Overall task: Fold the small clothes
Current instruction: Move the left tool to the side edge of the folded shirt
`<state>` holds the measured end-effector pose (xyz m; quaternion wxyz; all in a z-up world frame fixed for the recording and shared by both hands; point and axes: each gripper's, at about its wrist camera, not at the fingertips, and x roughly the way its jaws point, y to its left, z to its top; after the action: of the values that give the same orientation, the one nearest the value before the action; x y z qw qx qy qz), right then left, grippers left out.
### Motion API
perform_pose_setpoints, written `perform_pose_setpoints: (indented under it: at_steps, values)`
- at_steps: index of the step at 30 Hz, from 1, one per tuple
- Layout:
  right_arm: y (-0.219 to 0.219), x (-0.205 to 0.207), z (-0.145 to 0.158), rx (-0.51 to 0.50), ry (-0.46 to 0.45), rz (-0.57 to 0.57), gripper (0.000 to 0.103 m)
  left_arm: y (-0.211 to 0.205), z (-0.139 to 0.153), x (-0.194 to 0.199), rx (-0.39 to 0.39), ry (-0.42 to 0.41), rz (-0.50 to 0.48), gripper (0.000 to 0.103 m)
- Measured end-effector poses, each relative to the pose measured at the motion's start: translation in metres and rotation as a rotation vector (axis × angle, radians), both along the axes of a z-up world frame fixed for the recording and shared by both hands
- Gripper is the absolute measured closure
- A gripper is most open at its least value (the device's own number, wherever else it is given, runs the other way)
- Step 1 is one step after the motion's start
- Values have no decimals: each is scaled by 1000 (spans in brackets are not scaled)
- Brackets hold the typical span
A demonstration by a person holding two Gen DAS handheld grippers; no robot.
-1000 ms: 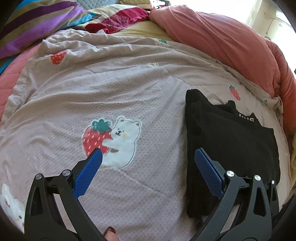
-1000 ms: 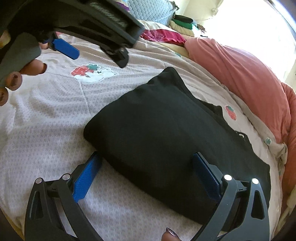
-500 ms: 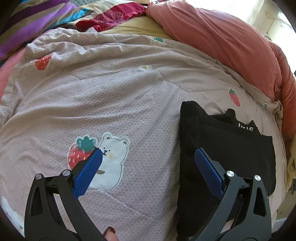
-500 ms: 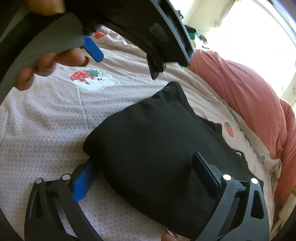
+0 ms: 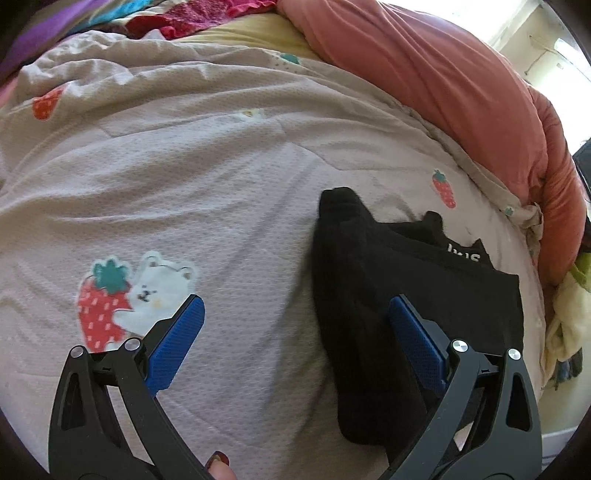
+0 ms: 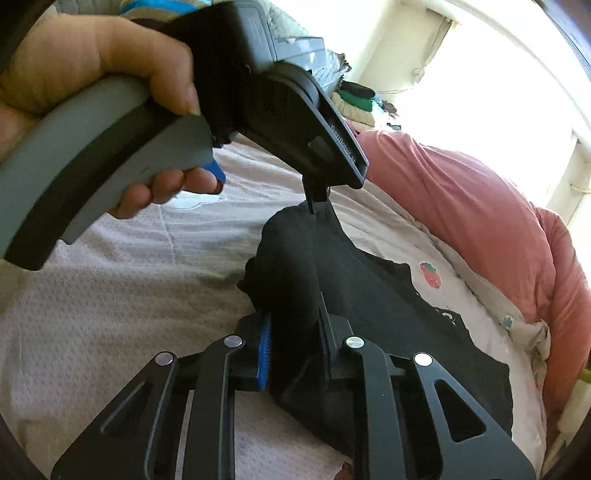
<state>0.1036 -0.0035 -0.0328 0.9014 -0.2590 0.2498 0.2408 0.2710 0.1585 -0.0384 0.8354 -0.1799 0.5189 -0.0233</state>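
Note:
A black garment (image 5: 406,280) lies folded on the pale strawberry-print bed cover (image 5: 221,166), white lettering showing at its far edge. My right gripper (image 6: 293,317) has its jaws closing, and the blue pads pinch a bunched-up fold of the black garment (image 6: 406,314) at its near left edge. My left gripper (image 5: 295,301) stands open above the bed, its right finger over the garment's left side and its left finger over bare cover. Nothing is between its pads. In the right wrist view a hand (image 6: 92,62) holds the left gripper's grey handle above the garment's far corner.
A thick pink duvet (image 5: 443,74) is heaped along the right and far side of the bed. Striped and red fabrics (image 5: 192,18) lie at the far left. A bear-and-strawberry print (image 5: 140,291) marks the cover left of the garment. The bed's right edge holds yellowish cloth (image 5: 569,321).
The right jaws went from wide apart around the garment's near edge to clamped on it, bunching the cloth upward. The left gripper drifted closer over the garment's far corner, still open.

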Motion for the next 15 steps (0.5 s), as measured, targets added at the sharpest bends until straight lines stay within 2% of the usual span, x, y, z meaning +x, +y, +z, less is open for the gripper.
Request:
perform_pose_setpoints:
  at_steps: [6, 15]
  values:
    - [-12, 3, 5, 48, 9, 2, 87, -12, -8, 11, -73, 23, -26, 10]
    - [-26, -1, 11, 93, 12, -14, 87, -28, -15, 16, -104, 36, -78, 10]
